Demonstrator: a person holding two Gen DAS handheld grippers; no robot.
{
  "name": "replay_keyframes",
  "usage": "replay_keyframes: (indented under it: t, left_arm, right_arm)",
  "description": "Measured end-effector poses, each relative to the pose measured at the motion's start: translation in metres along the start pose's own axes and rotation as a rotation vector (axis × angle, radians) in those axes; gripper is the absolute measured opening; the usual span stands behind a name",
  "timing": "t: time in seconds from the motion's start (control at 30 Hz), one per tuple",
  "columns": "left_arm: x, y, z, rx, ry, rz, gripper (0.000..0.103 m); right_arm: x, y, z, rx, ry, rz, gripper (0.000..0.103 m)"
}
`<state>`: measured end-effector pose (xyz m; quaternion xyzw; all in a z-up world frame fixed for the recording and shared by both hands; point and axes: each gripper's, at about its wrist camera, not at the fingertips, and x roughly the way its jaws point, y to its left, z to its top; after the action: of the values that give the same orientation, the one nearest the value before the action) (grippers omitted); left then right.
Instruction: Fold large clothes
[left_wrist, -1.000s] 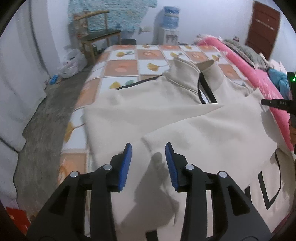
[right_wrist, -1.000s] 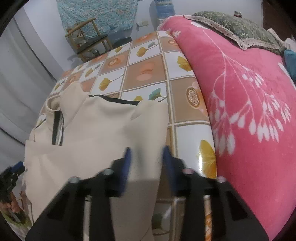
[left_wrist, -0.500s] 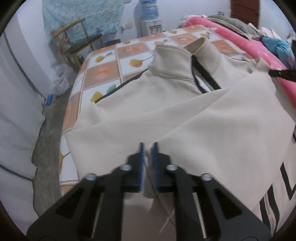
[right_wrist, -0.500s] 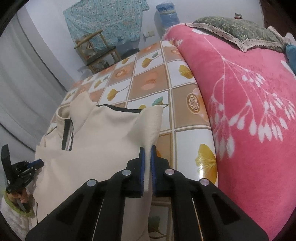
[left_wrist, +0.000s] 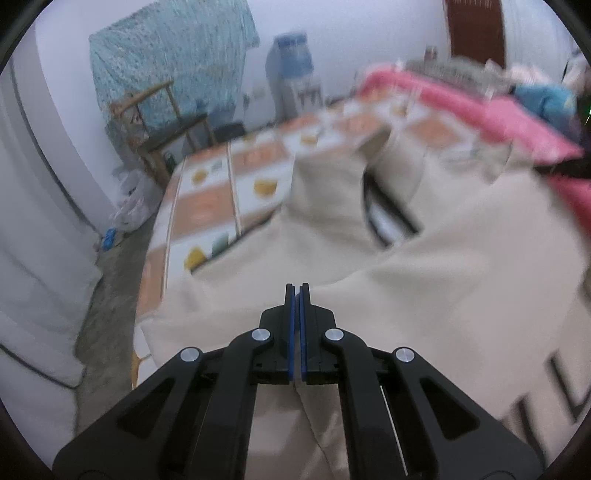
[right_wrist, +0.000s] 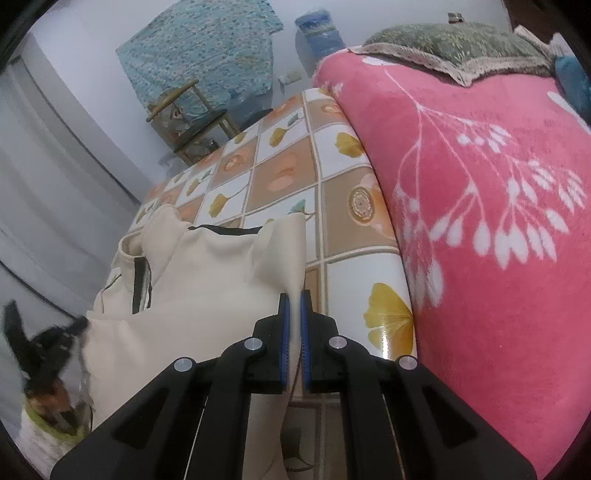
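Pinching cream fabric, the left gripper (left_wrist: 296, 291) and right gripper (right_wrist: 294, 299) each clamp an edge of the zip-collared sweatshirt (left_wrist: 424, 295) spread across the tiled bedsheet (right_wrist: 288, 177) — black lettering (left_wrist: 565, 391) at its lower right blurs, perhaps "L", otherwise unreadable.
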<state>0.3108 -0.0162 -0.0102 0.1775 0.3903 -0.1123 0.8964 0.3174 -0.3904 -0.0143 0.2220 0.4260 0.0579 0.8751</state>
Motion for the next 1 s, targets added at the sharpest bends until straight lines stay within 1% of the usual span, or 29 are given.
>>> replay_keyframes:
  t: [0.07,0.1,0.17,0.23,0.27,0.33,0.37,0.4,0.47,0.5,0.53,0.57,0.6,0.63,0.73,0.77,0.8,0.83,0.87,0.9,0.93,1.0]
  left_arm:
    - [0.012,0.002,-0.007,-0.009,0.032,0.008,0.002]
    - [0.014,0.004,-0.008,-0.021,0.038,0.006,0.005]
    - [0.011,0.01,-0.01,-0.055,0.026,-0.009,0.006]
    - [0.004,0.015,-0.008,-0.076,0.008,-0.019,0.009]
    - [0.0,0.016,-0.008,-0.08,0.0,-0.019,0.009]
    - [-0.011,0.017,-0.007,-0.087,-0.022,-0.024,0.011]
    - [-0.019,0.018,-0.008,-0.095,-0.032,-0.034,0.012]
    - [-0.027,0.019,-0.01,-0.106,-0.041,-0.048,0.014]
    - [-0.038,0.019,-0.014,-0.12,-0.044,-0.068,0.014]
    - [-0.043,0.019,-0.018,-0.127,-0.04,-0.081,0.014]
    - [-0.046,0.018,-0.022,-0.131,-0.033,-0.084,0.014]
    - [-0.048,0.017,-0.026,-0.133,-0.025,-0.087,0.014]
    - [-0.05,0.016,-0.03,-0.134,-0.017,-0.091,0.014]
    - [-0.049,0.014,-0.036,-0.134,-0.004,-0.087,0.014]
    - [-0.039,0.01,-0.049,-0.128,0.035,-0.065,0.014]
    - [-0.035,0.011,-0.052,-0.134,0.041,-0.064,0.014]
    - [-0.03,0.011,-0.054,-0.142,0.043,-0.064,0.015]
    - [-0.028,0.012,-0.055,-0.149,0.043,-0.06,0.017]
    - [-0.025,0.013,-0.056,-0.158,0.043,-0.062,0.017]
    - [-0.023,0.015,-0.056,-0.172,0.043,-0.068,0.017]
    - [-0.023,0.015,-0.055,-0.18,0.041,-0.07,0.017]
    - [-0.026,0.014,-0.054,-0.181,0.032,-0.076,0.017]
  right_arm:
    - [0.002,-0.003,-0.001,0.009,-0.003,0.004,0.006]
    - [0.002,-0.004,-0.001,0.013,-0.004,0.006,0.006]
    - [0.006,-0.01,0.0,0.044,0.005,0.021,0.006]
    - [0.01,-0.022,-0.001,0.112,0.034,0.061,0.006]
    - [0.013,-0.034,-0.002,0.184,0.062,0.109,0.006]
    - [0.01,-0.047,-0.004,0.257,0.071,0.152,0.008]
    - [0.003,-0.048,-0.004,0.259,0.065,0.142,0.01]
    - [-0.005,-0.046,-0.005,0.24,0.057,0.118,0.01]
    - [-0.025,-0.033,-0.011,0.164,0.049,0.086,0.011]
    - [-0.033,-0.026,-0.015,0.131,0.049,0.086,0.015]
    - [-0.042,-0.017,-0.02,0.085,0.049,0.078,0.023]
    - [-0.053,-0.003,-0.03,0.007,0.047,0.051,0.028]
    - [-0.062,0.012,-0.04,-0.073,0.047,0.031,0.038]
    - [-0.071,0.032,-0.055,-0.192,0.054,0.007,0.047]
    - [-0.079,0.071,-0.092,-0.45,0.067,-0.079,0.057]
    - [-0.076,0.081,-0.106,-0.536,0.076,-0.131,0.057]
    - [-0.067,0.087,-0.117,-0.594,0.104,-0.189,0.057]
    - [-0.06,0.087,-0.123,-0.622,0.125,-0.231,0.055]
    - [-0.05,0.085,-0.128,-0.646,0.149,-0.303,0.043]
    - [-0.043,0.079,-0.129,-0.64,0.167,-0.338,0.016]
    - [-0.046,0.071,-0.123,-0.58,0.168,-0.304,0.014]
    - [-0.062,0.061,-0.111,-0.475,0.127,-0.253,0.011]
